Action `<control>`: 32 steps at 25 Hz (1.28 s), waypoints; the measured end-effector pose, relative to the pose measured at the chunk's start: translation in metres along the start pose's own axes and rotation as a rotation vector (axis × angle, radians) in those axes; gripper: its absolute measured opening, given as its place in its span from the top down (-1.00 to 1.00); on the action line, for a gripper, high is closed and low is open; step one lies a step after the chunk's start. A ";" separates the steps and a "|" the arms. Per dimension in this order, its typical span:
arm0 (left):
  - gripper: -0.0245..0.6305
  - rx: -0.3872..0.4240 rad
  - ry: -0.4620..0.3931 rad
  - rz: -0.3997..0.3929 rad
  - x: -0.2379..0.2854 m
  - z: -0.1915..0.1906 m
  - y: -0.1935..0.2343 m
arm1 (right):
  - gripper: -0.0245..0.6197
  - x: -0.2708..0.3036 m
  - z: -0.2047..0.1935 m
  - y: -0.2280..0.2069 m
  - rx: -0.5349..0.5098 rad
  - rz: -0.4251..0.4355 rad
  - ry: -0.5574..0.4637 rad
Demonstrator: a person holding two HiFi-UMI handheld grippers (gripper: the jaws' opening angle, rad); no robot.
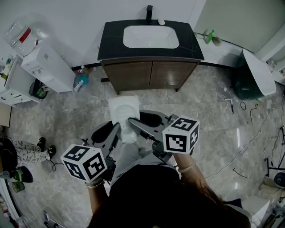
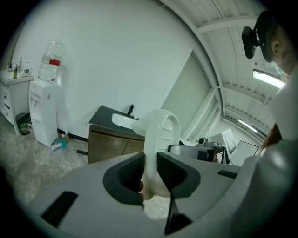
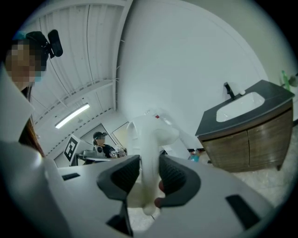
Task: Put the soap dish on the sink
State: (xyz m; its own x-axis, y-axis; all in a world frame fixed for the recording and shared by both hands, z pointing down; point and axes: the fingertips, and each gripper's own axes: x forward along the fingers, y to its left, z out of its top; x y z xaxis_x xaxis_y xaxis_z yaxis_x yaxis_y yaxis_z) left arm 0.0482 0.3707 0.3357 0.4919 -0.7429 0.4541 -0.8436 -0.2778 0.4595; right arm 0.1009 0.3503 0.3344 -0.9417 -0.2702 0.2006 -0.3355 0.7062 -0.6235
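A white soap dish (image 1: 124,116) hangs in the air above the marble floor, held from both sides. My left gripper (image 1: 121,132) is shut on its left rim, and the rim (image 2: 151,153) shows pinched between the dark pads. My right gripper (image 1: 132,122) is shut on the opposite rim (image 3: 150,162). The sink (image 1: 150,37), a white basin in a black countertop on a wooden cabinet, stands ahead by the wall, with a black tap (image 1: 149,13) behind it. The same sink (image 2: 122,121) lies beyond the dish in the left gripper view, and the sink (image 3: 241,106) sits at the right in the right gripper view.
A white water dispenser (image 1: 46,67) with a bottle stands left of the cabinet, a blue spray bottle (image 1: 80,81) at its foot. A dark bin with a white lid (image 1: 251,75) stands at the right. Cables lie on the floor at right. A person's shoes (image 1: 44,148) show at left.
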 end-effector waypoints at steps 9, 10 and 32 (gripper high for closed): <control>0.63 0.015 0.028 -0.008 0.050 0.041 0.052 | 0.51 0.049 0.035 -0.053 0.030 -0.032 0.004; 0.63 0.018 0.026 -0.014 0.055 0.049 0.057 | 0.51 0.055 0.043 -0.058 0.031 -0.038 -0.002; 0.63 0.007 0.067 -0.082 0.176 0.185 0.187 | 0.51 0.186 0.168 -0.182 0.070 -0.137 -0.007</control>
State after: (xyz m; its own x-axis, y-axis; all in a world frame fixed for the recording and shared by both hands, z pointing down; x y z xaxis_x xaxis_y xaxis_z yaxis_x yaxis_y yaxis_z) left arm -0.0629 0.0757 0.3599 0.5724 -0.6752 0.4652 -0.8013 -0.3402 0.4922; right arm -0.0087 0.0616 0.3588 -0.8869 -0.3659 0.2821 -0.4579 0.6150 -0.6420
